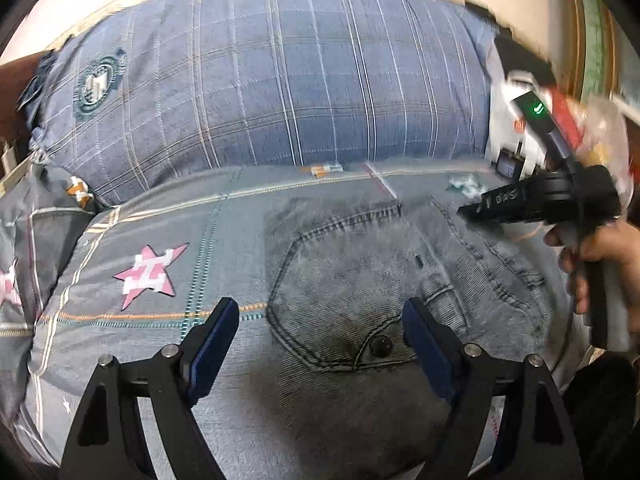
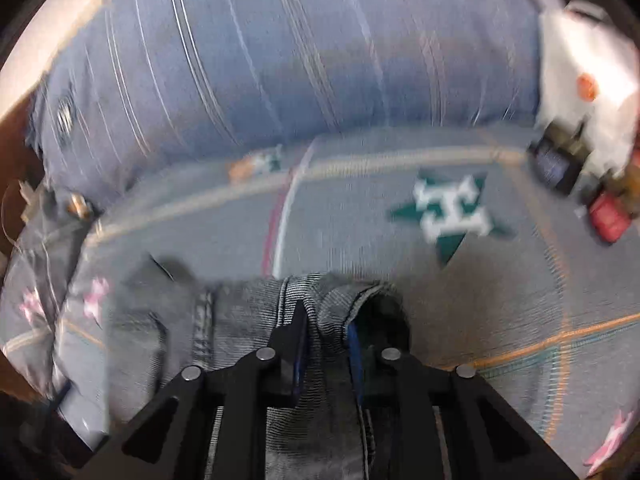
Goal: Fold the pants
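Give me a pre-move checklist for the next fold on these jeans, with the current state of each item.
1. Right gripper has denim: ok. A bunched fold of the jeans sits between its narrowed fingers.
2. How firmly that fold is held: cannot tell. The right wrist view is motion-blurred.
3. Left gripper free to grasp: ok. It is open, with nothing between its fingers, above the back pocket.
4. Pocket area lying flat: ok. The denim under the left gripper looks smooth on the bedsheet.
5. Room on the sheet ahead: ok. Open sheet lies between the jeans and the blue plaid pillow.
6. Where the legs lie: cannot tell. They are out of frame.
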{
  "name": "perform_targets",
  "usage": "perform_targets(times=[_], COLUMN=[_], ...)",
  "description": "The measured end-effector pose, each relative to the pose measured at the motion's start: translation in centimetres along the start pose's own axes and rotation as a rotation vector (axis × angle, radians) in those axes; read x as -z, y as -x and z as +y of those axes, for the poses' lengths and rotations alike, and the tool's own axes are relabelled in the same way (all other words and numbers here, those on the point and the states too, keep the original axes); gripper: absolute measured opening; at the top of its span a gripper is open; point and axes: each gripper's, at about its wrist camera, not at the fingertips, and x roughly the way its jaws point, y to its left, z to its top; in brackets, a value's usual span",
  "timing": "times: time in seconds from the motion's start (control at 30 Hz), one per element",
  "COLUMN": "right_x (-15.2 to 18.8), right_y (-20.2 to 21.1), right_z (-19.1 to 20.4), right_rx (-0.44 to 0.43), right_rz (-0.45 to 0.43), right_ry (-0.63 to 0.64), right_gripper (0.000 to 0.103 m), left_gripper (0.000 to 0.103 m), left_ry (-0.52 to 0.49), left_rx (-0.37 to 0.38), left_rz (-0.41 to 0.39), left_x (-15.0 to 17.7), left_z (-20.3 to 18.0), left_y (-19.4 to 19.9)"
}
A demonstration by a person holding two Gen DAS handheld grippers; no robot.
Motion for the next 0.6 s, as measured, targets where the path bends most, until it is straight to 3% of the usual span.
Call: perform_targets(times=[0.03, 0.07, 0.1, 0.13, 0.2, 0.37, 0.43, 0.5, 0.6], right_x=[0.3, 0.6, 0.8, 1.0, 2.0, 8.3, 11.4, 14.0, 15.1], right_y=[-0.2, 0.2, 0.7, 1.7, 4.0, 9.2, 8.4, 6.4, 4.2], right_z=[-0.5, -1.1, -1.6, -2.3, -3.6, -6.2, -6.8, -7.1, -6.5], right_rx=[-0.006, -0.019, -0.024, -0.018, -0.026, -0.193, -0.259, -0.349, -0.4], right_rz=[0.0, -0.014, -0.019, -0.02, -0.047, -0.073, 0.003, 0.078, 0.088], right_ry=[-0.014, -0.047, -0.07, -0.095, -0.145, -0.34, -0.429, -0.516, -0.581], right_gripper=[0.032, 0.046, 0.059, 0.077, 0.078, 0.078, 0.078, 0.078, 0.078], left_gripper=[0.087, 0.088, 0.09, 0.091, 0.091, 0.091, 0.091, 0.091, 0.091], left_ry=[-0.035, -0.081, -0.076, -0.058, -0.031, 0.013, 0.062, 0.125, 0.208], left_rx=[-0.016, -0.058, -0.062, -0.065, -0.064, -0.026, 0.013, 0.006, -0.025], left_rz=[0.065, 0.134, 0.116, 0.091, 0.109, 0.131, 0.101, 0.045, 0.011], left_x=[0.2, 0.8, 0.9, 0.9, 0.8, 0.2, 0.1, 0.7, 1.7], left_z=[-0.6, -1.4, -1.4, -1.3, -1.3, -0.3, 0.9, 2.6, 5.8], left_y=[-1.5, -3.5, -3.8, -3.5, -3.5, -3.4, -2.1, -0.2, 1.6])
